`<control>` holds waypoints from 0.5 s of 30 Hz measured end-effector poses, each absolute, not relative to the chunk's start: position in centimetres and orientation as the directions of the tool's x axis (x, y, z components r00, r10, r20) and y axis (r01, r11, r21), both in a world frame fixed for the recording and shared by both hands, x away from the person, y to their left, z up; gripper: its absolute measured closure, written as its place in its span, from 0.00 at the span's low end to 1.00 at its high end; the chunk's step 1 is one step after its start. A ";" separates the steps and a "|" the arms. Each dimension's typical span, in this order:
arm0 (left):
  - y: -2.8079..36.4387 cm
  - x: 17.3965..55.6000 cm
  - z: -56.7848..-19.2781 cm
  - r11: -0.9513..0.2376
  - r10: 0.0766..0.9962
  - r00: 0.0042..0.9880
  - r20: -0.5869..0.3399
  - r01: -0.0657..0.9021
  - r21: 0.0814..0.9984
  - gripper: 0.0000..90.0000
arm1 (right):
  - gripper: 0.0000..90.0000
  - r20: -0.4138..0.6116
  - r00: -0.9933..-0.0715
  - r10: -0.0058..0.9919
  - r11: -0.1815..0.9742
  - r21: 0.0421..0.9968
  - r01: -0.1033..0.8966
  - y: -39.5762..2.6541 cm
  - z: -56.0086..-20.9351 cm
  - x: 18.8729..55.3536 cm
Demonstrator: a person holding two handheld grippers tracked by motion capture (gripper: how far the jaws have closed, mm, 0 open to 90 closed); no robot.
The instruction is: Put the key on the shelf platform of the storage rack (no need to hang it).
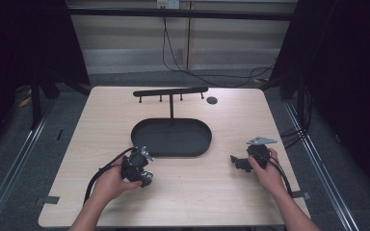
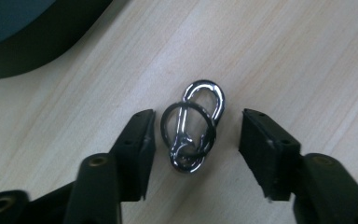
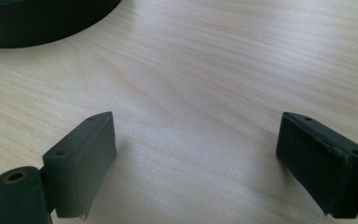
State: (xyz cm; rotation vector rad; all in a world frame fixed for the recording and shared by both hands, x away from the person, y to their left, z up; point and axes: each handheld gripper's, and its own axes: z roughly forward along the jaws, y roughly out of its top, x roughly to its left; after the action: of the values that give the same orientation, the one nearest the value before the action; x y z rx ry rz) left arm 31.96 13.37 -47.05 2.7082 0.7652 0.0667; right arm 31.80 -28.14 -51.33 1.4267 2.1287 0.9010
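A shiny metal carabiner (image 2: 196,126) with a dark key ring (image 2: 186,130) looped through it lies flat on the wooden table. My left gripper (image 2: 196,140) is open, one jaw on each side of the carabiner, neither touching it. In the high view the left gripper (image 1: 142,177) sits near the front left of the table, just below the tray. My right gripper (image 3: 196,163) is wide open over bare wood, nothing between its jaws; in the high view the right gripper (image 1: 238,162) rests at the front right.
A black oval tray (image 1: 171,138) lies mid-table; its rim (image 2: 23,60) shows at the upper left of both gripper views. Behind it stands a black rack with hooks (image 1: 170,92). A small dark disc (image 1: 212,100) lies at the back. Cables trail from both grippers.
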 end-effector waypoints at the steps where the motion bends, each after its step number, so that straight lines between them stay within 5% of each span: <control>1: 13.4 32.0 -47.1 -0.803 0.517 0.855 -0.043 0.502 0.321 0.56 | 0.13 0.010 -0.384 0.923 0.263 0.713 0.650 -28.1 -51.3 31.8; 2: 13.1 32.1 -46.9 -0.812 0.515 0.856 -0.045 0.504 0.295 0.56 | 0.13 0.010 -0.383 0.924 0.261 0.713 0.650 -28.1 -51.3 31.8; 3: 12.8 32.2 -46.7 -0.815 0.522 0.852 -0.049 0.515 0.266 0.70 | 0.13 0.009 -0.384 0.923 0.263 0.713 0.650 -28.1 -51.3 31.8; 4: 12.7 32.3 -46.7 -0.814 0.532 0.846 -0.049 0.526 0.248 0.73 | 0.13 0.010 -0.385 0.923 0.263 0.713 0.650 -28.1 -51.3 31.8; 9: 11.7 32.7 -46.4 -0.813 0.562 0.823 -0.079 0.568 0.131 0.75 | 0.13 0.010 -0.384 0.923 0.262 0.713 0.650 -28.1 -51.3 31.8; 15: 11.9 33.0 -45.8 -0.797 0.586 0.804 -0.105 0.595 0.106 0.76 | 0.13 0.011 -0.383 0.924 0.261 0.713 0.651 -28.1 -51.3 31.8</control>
State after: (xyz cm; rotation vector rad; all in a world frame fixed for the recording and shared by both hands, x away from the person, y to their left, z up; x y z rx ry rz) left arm 32.99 11.94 -45.77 2.8559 0.9392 -0.1007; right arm 31.79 -28.13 -51.33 1.4289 2.1291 0.9016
